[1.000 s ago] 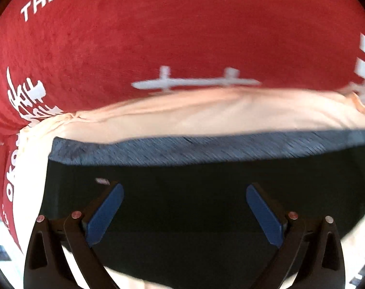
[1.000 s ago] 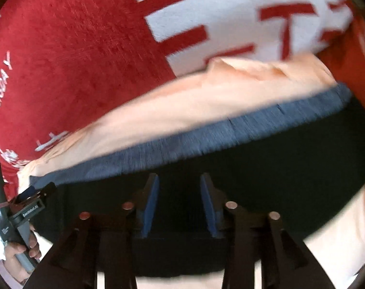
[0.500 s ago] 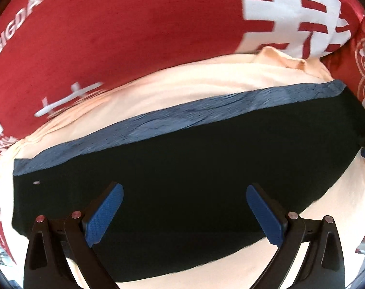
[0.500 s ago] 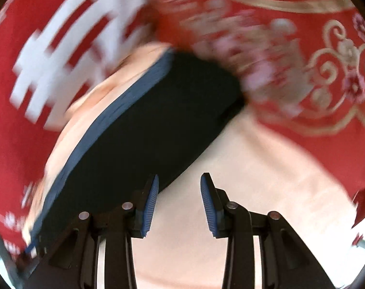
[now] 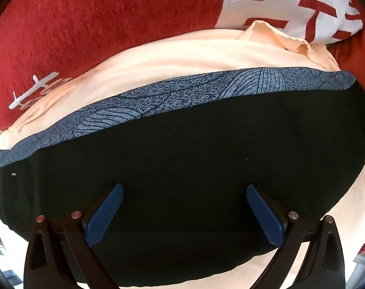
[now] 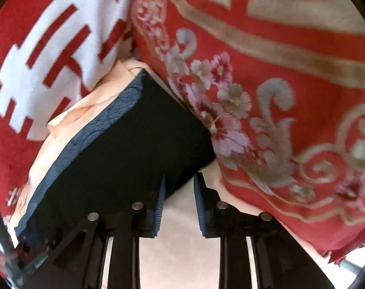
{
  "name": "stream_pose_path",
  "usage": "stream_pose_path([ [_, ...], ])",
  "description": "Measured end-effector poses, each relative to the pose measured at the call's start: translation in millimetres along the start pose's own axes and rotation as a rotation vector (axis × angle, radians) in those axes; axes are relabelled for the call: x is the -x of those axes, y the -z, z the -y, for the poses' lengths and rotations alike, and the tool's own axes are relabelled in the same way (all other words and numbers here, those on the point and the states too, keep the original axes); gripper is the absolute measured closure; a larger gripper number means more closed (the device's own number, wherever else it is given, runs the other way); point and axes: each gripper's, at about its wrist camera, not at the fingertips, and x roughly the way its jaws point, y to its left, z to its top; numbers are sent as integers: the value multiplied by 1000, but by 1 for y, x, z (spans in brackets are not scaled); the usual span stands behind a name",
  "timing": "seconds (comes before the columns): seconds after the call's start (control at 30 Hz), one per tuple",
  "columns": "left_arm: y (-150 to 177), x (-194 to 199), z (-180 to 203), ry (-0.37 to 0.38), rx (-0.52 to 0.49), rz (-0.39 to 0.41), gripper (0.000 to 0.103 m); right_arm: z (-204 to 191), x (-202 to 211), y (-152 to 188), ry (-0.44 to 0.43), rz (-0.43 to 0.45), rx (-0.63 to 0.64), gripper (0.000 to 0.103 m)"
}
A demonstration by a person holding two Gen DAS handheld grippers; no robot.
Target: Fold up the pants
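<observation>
The black pants [image 5: 194, 168] lie folded flat on a peach cloth [image 5: 182, 57], with a blue-grey patterned band [image 5: 206, 89] along the far edge. My left gripper [image 5: 182, 192] hovers over the black fabric, jaws wide open and empty. In the right wrist view the pants [image 6: 134, 149] show as a dark slab at the left, band [image 6: 105, 120] on its far-left side. My right gripper [image 6: 178, 180] sits at the pants' near right corner over the peach cloth [image 6: 182, 240], jaws narrowly apart, with nothing between them.
A red blanket with white lettering [image 5: 98, 24] covers the surface behind the pants. A red floral blanket with gold scrolls [image 6: 278, 96] lies to the right, its edge right by the pants' right side. The left gripper's body [image 6: 25, 252] shows at lower left.
The right gripper has swung right, off the black fabric to the pants' right corner. The left gripper has shifted so more of the pants is in view. Both jaws keep their width.
</observation>
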Motion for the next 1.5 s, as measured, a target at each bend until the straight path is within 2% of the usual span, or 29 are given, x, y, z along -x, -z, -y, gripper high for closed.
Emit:
stream_pose_path([
  [0.13,0,2,4,-21,-3,6,0,-22,12,12,-98,-19,85,76],
  [0.27,-1,0,5,-12,9,-2,0,-66,0,26,-176,-57,212,76],
  [0.4,0,1,5,-15,8,-3,0,-85,-29,33,-141,-89,272,76],
  [0.53,-2,-2,-2,-16,21,-11,0,-75,-25,32,-139,-52,266,76],
  [0.6,-3,-3,-5,-22,22,-15,0,-64,-20,29,-141,-55,235,76],
  [0.73,-8,-6,-4,-29,16,-20,0,-43,-11,24,-202,-79,150,73],
  [0.83,-8,-8,-3,-29,19,-26,0,-33,-7,30,-246,-99,99,63],
  [1.03,-16,-1,-3,-32,21,-43,0,-18,-9,53,-328,-161,9,61],
  [1.23,-13,24,10,40,-20,-1,0,-5,-14,67,-366,-180,-71,61],
  [1.5,-21,23,41,103,5,-11,0,8,-17,50,-412,-121,-154,61],
])
